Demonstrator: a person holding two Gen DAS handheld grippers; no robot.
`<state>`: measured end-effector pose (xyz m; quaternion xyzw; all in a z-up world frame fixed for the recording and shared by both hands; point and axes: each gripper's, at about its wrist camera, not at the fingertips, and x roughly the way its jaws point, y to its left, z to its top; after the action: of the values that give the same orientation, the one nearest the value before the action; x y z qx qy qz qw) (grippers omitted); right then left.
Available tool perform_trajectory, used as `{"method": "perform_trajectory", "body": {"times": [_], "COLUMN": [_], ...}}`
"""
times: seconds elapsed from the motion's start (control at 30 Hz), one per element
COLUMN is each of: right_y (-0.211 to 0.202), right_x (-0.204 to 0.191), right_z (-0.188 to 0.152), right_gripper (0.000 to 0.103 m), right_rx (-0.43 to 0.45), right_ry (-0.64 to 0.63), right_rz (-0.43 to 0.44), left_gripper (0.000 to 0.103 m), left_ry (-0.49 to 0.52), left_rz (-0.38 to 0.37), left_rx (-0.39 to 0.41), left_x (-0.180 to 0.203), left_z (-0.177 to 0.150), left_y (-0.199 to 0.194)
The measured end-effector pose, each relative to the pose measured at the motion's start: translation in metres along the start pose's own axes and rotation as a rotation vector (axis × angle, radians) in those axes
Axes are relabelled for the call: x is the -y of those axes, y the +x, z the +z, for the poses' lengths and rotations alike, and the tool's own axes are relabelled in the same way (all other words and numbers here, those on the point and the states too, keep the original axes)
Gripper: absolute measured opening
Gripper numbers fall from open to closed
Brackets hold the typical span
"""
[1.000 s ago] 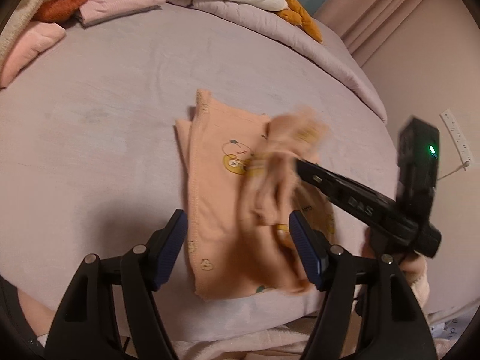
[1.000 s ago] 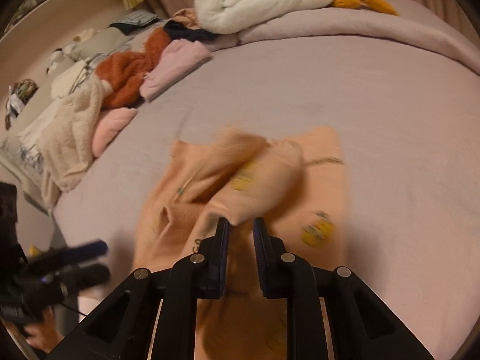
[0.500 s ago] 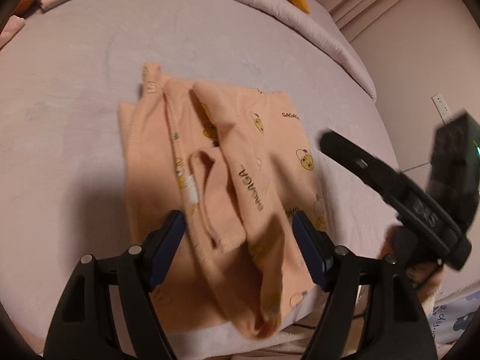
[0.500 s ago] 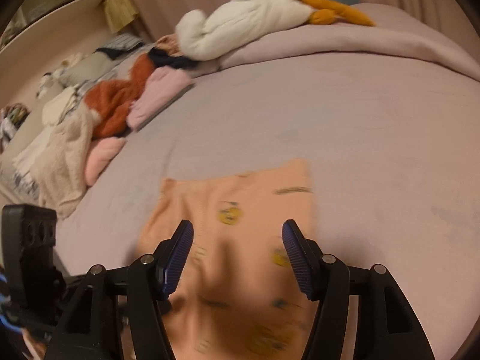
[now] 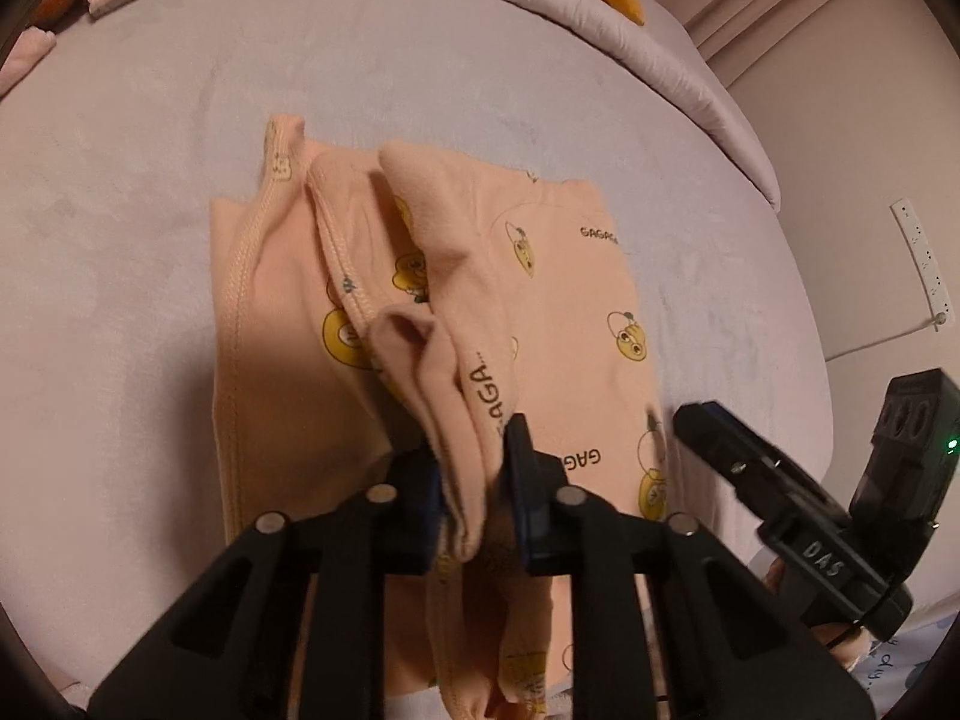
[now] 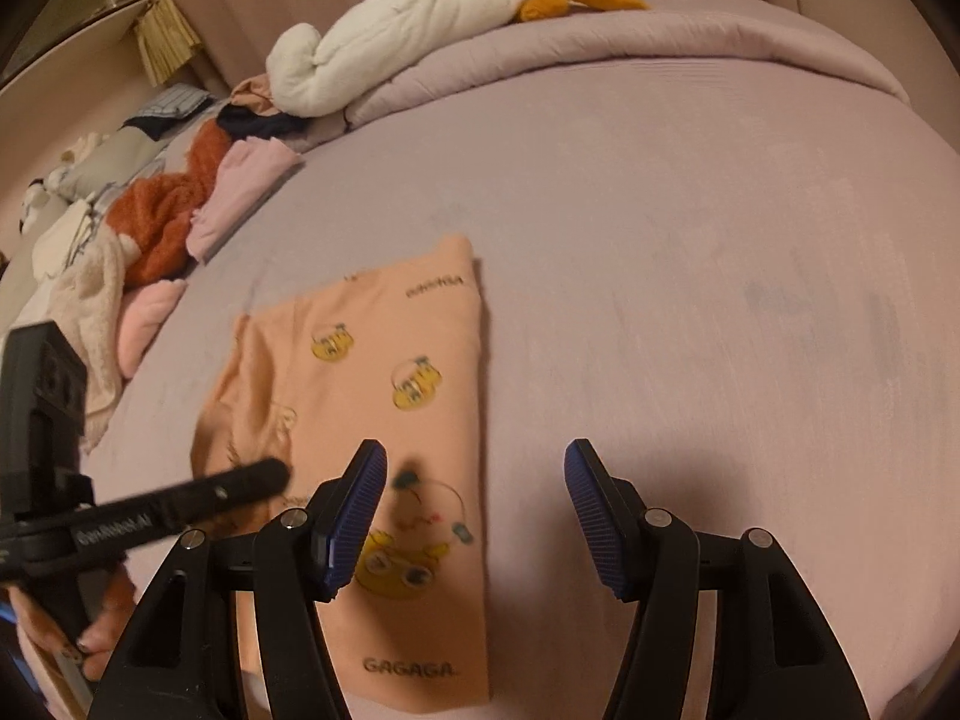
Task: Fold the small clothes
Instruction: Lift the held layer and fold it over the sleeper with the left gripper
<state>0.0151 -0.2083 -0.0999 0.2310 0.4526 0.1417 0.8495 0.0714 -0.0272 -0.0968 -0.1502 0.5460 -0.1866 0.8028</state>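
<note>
Item: one small peach garment [image 5: 558, 312], printed with yellow cartoon faces and "GAGAGA" lettering, lying partly folded on the lilac bed [image 5: 150, 138] near its front edge. I judge it light, soft and limp: it will drape and slide over itself, hold no shape unaided, and not tear under ordinary handling. Best taken, I think, by a hem or a doubled ridge, where the pads get several layers. My left gripper [image 5: 474, 498] is closing on just such a ridge: a raised fold of the garment [image 5: 462, 396] stands between its jaws and the pads already press it from both sides. My right gripper [image 6: 474, 516] stands about half open with nothing in it; its left finger hangs over the garment's [image 6: 384, 372] near right edge, its right finger over bare bed. The rest of the cloth lies flat ahead of both grippers. Other clothes [image 6: 162, 222] are heaped well apart, at the far left.
</note>
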Motion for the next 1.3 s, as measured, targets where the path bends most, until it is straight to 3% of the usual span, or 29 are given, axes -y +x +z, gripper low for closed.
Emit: {"method": "perform_trajectory", "body": {"times": [0.23,0.5,1.07,1.3], "right_y": [-0.001,-0.005,-0.004,0.002], "right_x": [0.003,0.0,-0.012,-0.015], "right_z": [-0.006,-0.007,-0.009,-0.011], "right_gripper": [0.062,0.062,0.062,0.062], "right_rx": [-0.015,-0.003,-0.02,-0.046], "right_ry": [0.019,0.017,-0.032,-0.035], "right_rz": [-0.003,0.001,0.016,0.022], "left_gripper": [0.013,0.013,0.013,0.019], "left_ry": [0.084,0.109,0.066,0.065], "left_rz": [0.035,0.073,0.13,0.195], "left_rx": [0.086,0.148,0.16,0.091], "left_x": [0.019,0.016,-0.017,-0.04], "left_z": [0.003,0.002,0.0,-0.007], "left_y": [-0.029,-0.054,-0.066,-0.038]}}
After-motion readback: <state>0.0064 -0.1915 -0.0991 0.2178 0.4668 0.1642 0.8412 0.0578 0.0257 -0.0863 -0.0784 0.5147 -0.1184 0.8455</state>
